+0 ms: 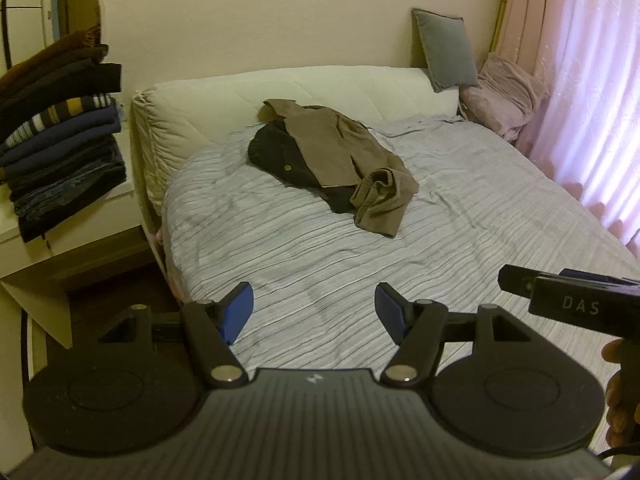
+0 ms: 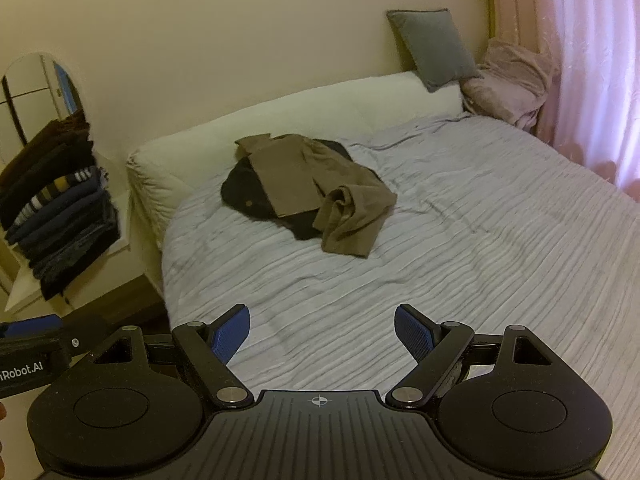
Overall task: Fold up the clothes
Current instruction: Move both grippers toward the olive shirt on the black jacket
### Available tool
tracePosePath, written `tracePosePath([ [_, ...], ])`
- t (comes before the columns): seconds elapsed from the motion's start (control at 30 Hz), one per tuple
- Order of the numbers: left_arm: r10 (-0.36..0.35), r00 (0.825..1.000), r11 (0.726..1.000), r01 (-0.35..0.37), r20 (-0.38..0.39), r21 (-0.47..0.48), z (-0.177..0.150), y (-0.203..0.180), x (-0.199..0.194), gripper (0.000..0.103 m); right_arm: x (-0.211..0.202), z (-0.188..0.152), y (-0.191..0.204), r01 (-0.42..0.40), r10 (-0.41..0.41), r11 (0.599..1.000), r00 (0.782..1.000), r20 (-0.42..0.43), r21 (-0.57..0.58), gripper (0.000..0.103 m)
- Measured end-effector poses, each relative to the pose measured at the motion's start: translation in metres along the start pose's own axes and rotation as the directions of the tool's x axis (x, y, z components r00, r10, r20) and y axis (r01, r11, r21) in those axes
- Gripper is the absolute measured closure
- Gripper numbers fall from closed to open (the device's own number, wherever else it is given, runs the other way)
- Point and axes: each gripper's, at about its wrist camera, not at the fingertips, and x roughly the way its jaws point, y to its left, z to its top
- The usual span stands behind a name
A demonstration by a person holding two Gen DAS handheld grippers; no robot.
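Observation:
A crumpled khaki-brown garment [image 1: 344, 148] lies on a dark navy garment [image 1: 276, 156] near the head of the bed; both also show in the right wrist view, the khaki one [image 2: 320, 184] over the dark one [image 2: 244, 192]. My left gripper [image 1: 314, 312] is open and empty above the near part of the striped bedspread [image 1: 320, 248], well short of the clothes. My right gripper [image 2: 322, 332] is open and empty, level with the left one. The right gripper's body [image 1: 576, 300] shows at the right edge of the left wrist view.
A tall stack of folded dark clothes [image 1: 60, 136] sits on a white side table [image 1: 36, 256] left of the bed. A white padded headboard [image 1: 280, 88], a grey cushion [image 1: 444, 48] and a pink blanket [image 1: 504, 96] are at the far end. Pink curtains [image 1: 592, 100] hang on the right.

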Motion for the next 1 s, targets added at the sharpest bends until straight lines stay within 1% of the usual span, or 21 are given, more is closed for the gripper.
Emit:
tracePosePath([
  [0.17, -0.03, 0.999, 0.999, 0.03, -0.021, 0.018, 0.018, 0.005, 0.029, 0.039, 0.018, 0.01, -0.004, 0.033, -0.033, 0.999, 0.999, 0.007, 0.033, 0.02],
  [0.4, -0.063, 0.996, 0.998, 0.065, -0.066, 0.023, 0.045, 0.024, 0.081, 0.039, 0.056, 0.024, -0.012, 0.035, -0.033, 0.995, 0.999, -0.02, 0.097, 0.02],
  [0.53, -0.085, 0.992, 0.996, 0.086, -0.093, 0.007, 0.06, 0.04, 0.113, 0.039, 0.087, 0.032, -0.01, 0.058, -0.053, 0.993, 0.998, -0.044, 0.099, 0.021],
  [0.77, -0.103, 0.983, 0.994, 0.108, -0.155, 0.027, 0.082, 0.053, 0.171, 0.039, 0.141, 0.041, -0.017, 0.105, -0.094, 0.985, 0.992, -0.083, 0.134, 0.021],
  [1.0, -0.141, 0.974, 0.987, 0.152, -0.18, 0.052, 0.116, 0.064, 0.221, 0.04, 0.195, 0.058, -0.024, 0.157, -0.141, 0.971, 0.985, -0.101, 0.177, 0.021],
])
